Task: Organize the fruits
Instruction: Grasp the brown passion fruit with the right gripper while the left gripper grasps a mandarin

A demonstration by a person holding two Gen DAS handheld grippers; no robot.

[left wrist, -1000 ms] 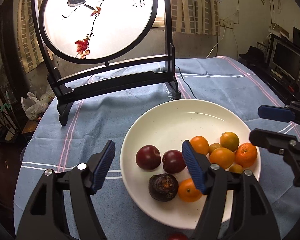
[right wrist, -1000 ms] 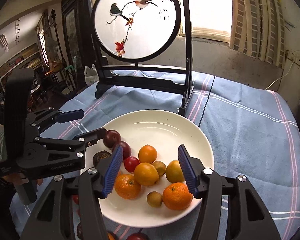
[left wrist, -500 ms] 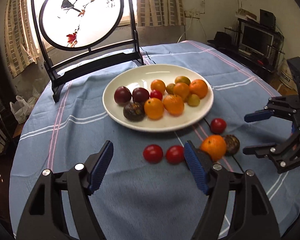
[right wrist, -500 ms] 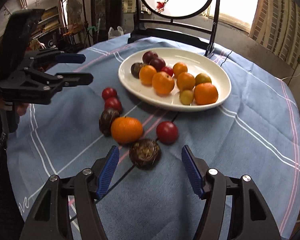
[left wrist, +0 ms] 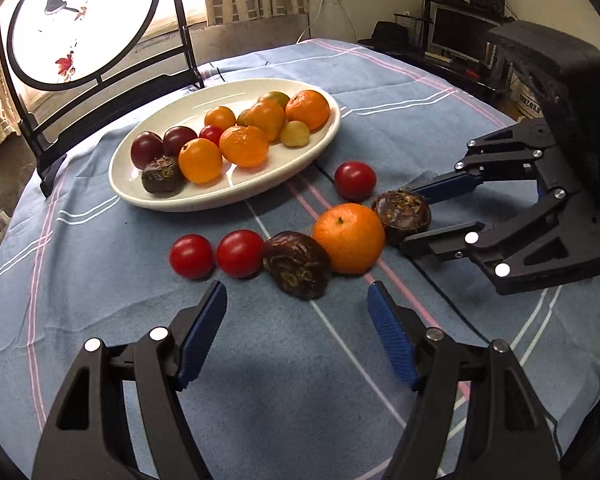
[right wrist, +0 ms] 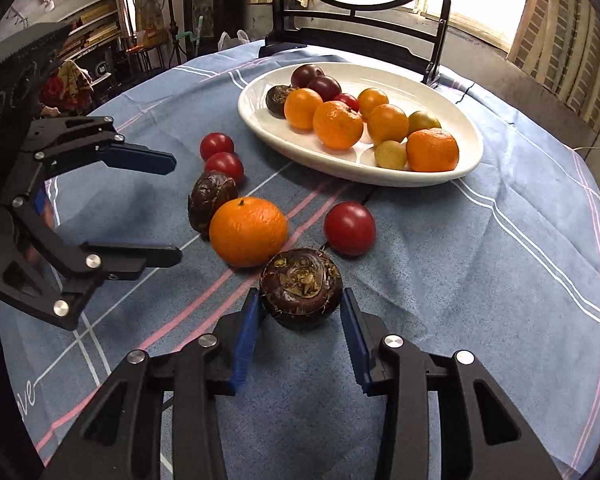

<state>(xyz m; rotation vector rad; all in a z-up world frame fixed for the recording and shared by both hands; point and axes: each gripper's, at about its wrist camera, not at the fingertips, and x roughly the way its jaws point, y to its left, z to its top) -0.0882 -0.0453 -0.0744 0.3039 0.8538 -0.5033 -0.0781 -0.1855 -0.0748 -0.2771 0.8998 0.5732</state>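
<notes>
the right gripper (right wrist: 298, 332) has its fingers apart around a dark wrinkled fruit (right wrist: 301, 289) on the counter (right wrist: 480, 288), seemingly to carry it to the plate (right wrist: 466, 160) beyond, while the left gripper (left wrist: 296, 334) waits, fingers apart and empty, near a second dark fruit (left wrist: 297, 265).

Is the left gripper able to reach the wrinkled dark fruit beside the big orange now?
Probably yes: the left gripper is open, the wrinkled dark fruit lies just ahead, nothing between them.
</notes>
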